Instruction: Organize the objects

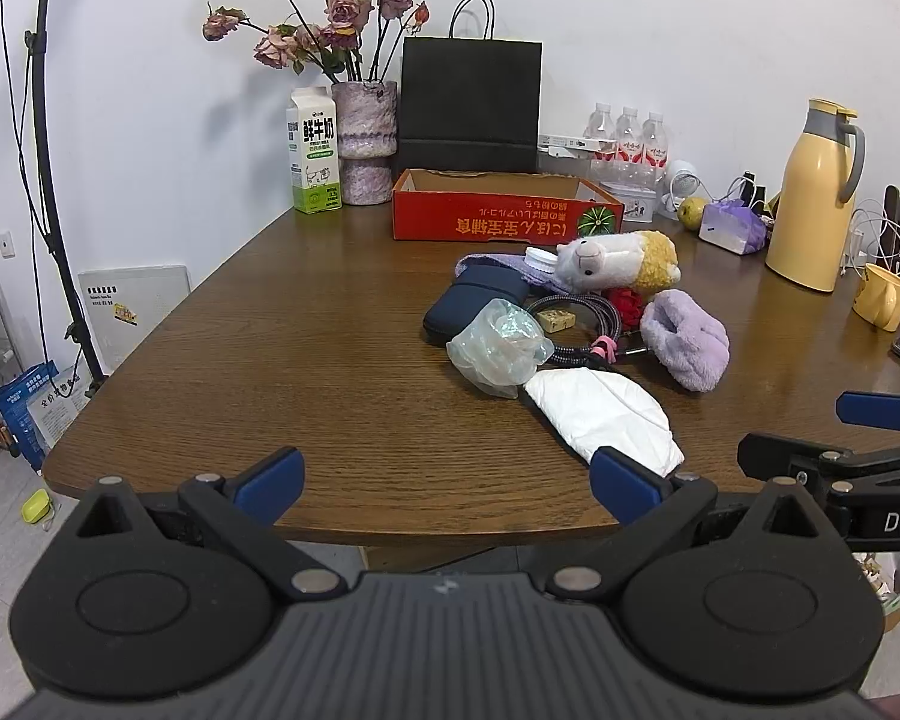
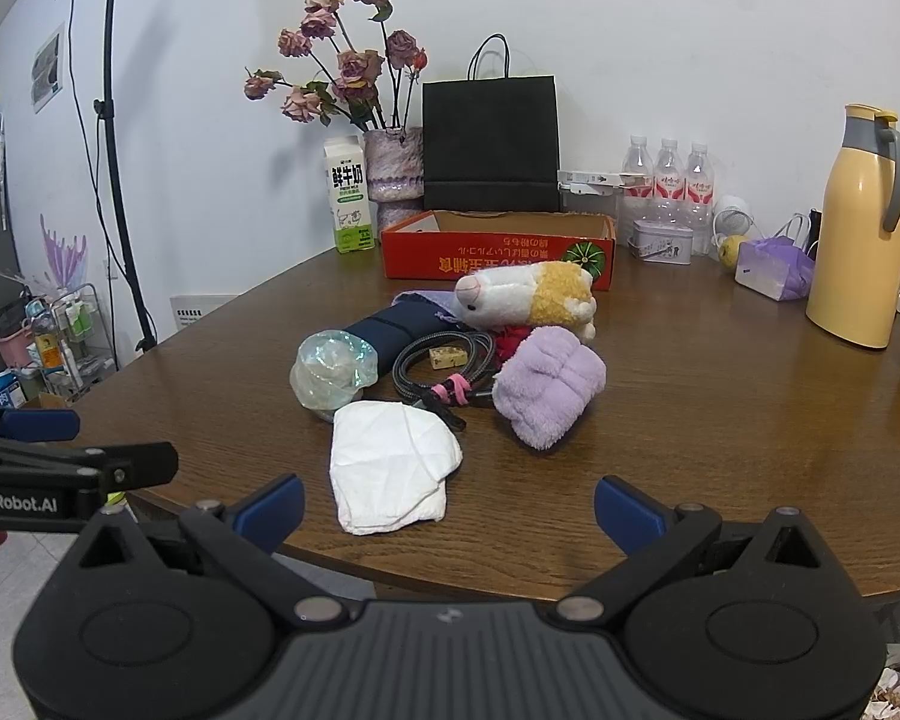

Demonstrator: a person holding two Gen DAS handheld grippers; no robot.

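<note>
A pile of loose things lies mid-table: a white folded mask (image 1: pixel 606 414) (image 2: pixel 390 468), a clear plastic bag (image 1: pixel 498 348) (image 2: pixel 330 369), a navy pouch (image 1: pixel 474 303) (image 2: pixel 399 324), a coiled cable (image 1: pixel 576 324) (image 2: pixel 438 369), a purple fuzzy cloth (image 1: pixel 684 339) (image 2: pixel 549 384) and a plush alpaca (image 1: pixel 618 261) (image 2: pixel 528 300). An open red box (image 1: pixel 504 213) (image 2: pixel 498 252) stands behind them. My left gripper (image 1: pixel 447 483) is open and empty at the near table edge. My right gripper (image 2: pixel 450 510) is open and empty, just short of the mask.
Along the back stand a milk carton (image 1: pixel 315 159), a vase of dried roses (image 1: pixel 363 144), a black paper bag (image 1: pixel 471 105), water bottles (image 1: pixel 627 138) and a yellow thermos (image 1: pixel 816 192). A yellow mug (image 1: pixel 882 297) sits at the right. A lamp stand (image 1: pixel 48 180) is left of the table.
</note>
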